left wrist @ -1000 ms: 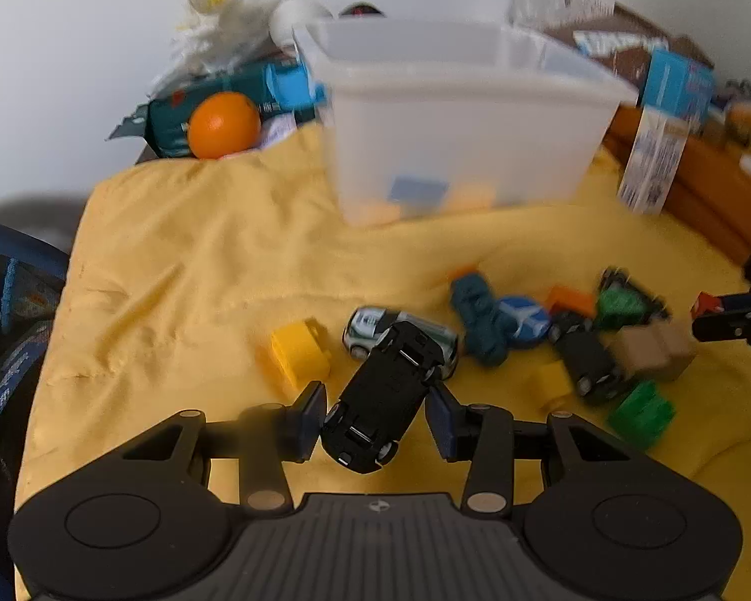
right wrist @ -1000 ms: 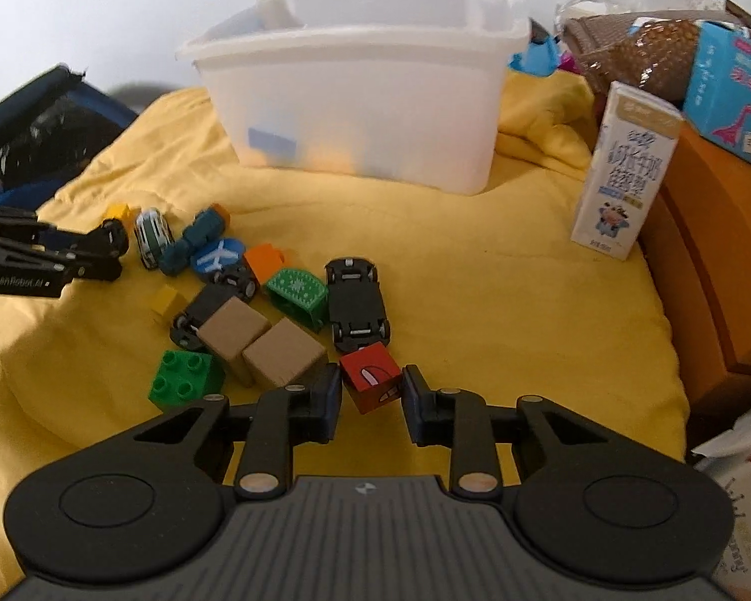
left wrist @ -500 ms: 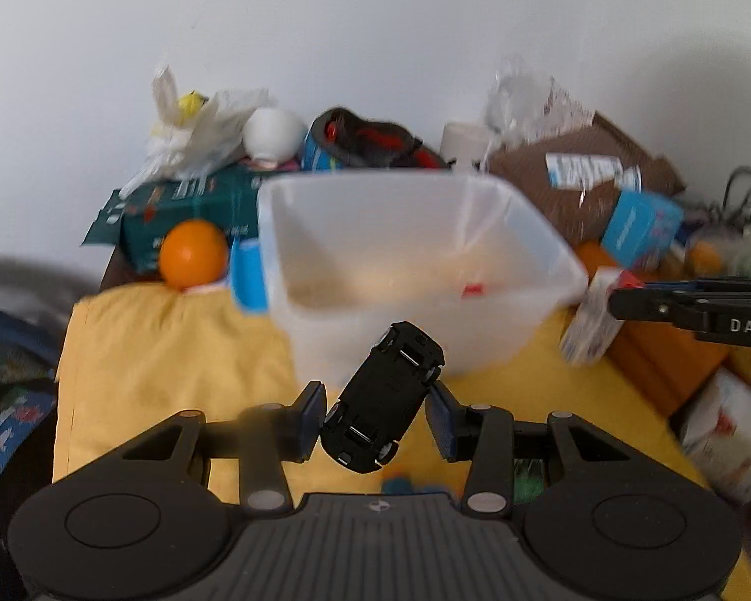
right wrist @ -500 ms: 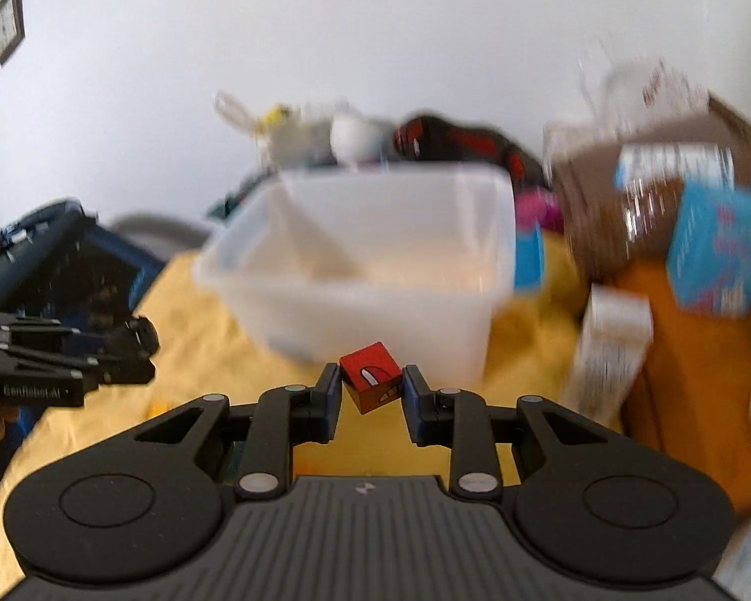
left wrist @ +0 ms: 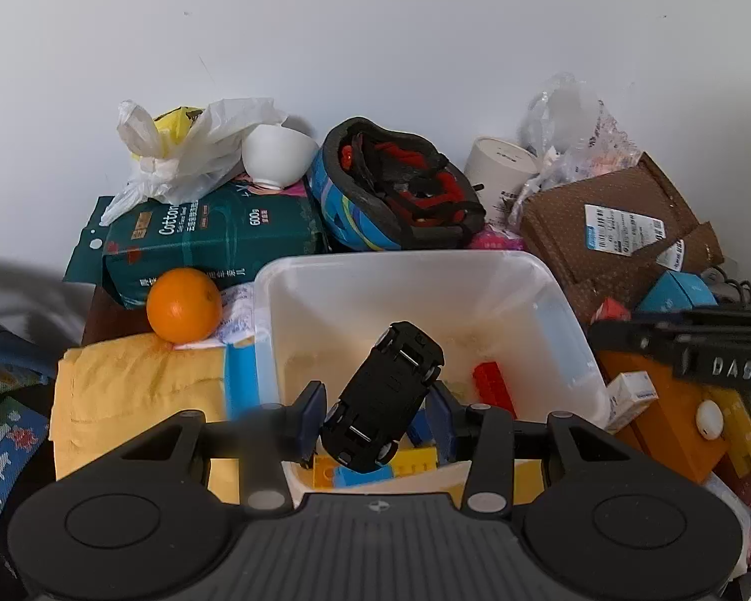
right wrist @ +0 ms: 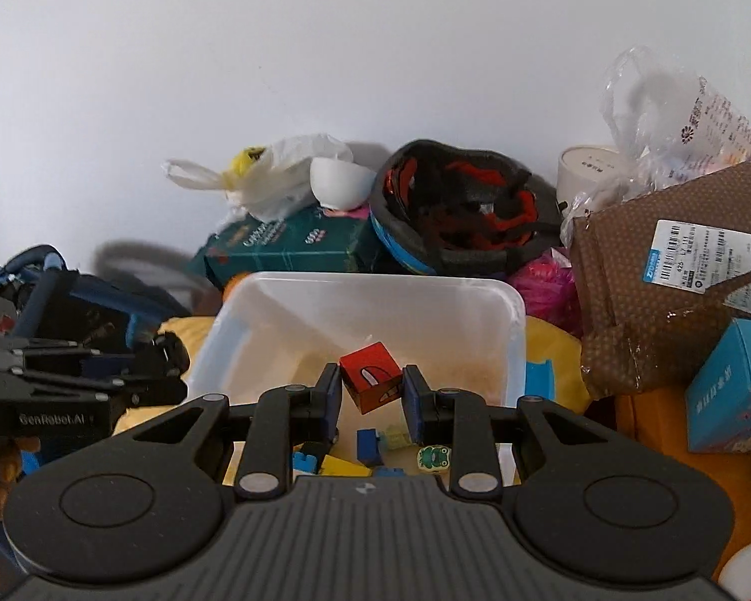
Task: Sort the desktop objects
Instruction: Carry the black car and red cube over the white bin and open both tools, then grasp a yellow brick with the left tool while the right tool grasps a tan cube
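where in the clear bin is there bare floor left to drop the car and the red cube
Bare floor spans the clear bin middle and far end, beyond the red brick. Its near end is crowded with yellow and blue blocks. Behind the bin, the helmet and boxes leave nothing.

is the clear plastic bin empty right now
No, in the left wrist view the clear plastic bin already holds a red toy brick and yellow and blue blocks on its floor.

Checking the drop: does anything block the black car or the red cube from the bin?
Nothing visible does. The car and cube hang over the open bin, with only loose bricks on its floor.
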`<state>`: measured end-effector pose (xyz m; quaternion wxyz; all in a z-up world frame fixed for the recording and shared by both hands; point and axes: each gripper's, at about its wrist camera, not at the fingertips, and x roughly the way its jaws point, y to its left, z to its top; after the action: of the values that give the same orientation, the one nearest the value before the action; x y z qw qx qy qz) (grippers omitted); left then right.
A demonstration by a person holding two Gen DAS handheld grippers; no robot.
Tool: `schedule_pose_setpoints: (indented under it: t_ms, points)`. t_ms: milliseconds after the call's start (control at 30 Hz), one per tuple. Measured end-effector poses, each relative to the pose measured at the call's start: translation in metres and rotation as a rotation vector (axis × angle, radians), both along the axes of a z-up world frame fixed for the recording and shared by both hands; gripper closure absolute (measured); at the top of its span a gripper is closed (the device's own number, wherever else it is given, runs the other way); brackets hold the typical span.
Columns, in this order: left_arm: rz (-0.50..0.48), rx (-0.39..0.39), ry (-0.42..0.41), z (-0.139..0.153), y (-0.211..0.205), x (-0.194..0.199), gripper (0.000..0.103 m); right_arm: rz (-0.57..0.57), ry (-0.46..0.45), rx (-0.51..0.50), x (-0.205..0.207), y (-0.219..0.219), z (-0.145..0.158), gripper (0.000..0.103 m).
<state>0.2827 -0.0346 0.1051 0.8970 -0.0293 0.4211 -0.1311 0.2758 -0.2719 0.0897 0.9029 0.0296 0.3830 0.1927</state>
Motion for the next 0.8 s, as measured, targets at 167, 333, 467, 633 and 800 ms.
schedule_pose_setpoints:
  t_ms: [167,333,467,633,800]
  points:
    - [0.004,0.009,0.021,-0.003,-0.003,0.011,0.056,0.007,0.038,-0.046,0.012,0.008,-0.008,0.074]
    - [0.02,0.051,0.013,-0.007,-0.008,0.017,0.052,0.006,0.062,-0.06,0.021,0.013,-0.016,0.072]
    - [0.076,0.097,-0.041,-0.009,-0.007,0.014,0.027,-0.005,0.05,-0.098,0.024,0.017,-0.021,0.05]
    - [0.05,0.08,-0.063,-0.014,0.006,-0.004,0.027,-0.014,0.045,-0.079,0.021,0.015,-0.026,0.047]
    - [0.028,0.115,-0.123,-0.052,0.03,-0.072,0.027,0.034,-0.01,-0.05,-0.028,0.004,-0.04,0.047]
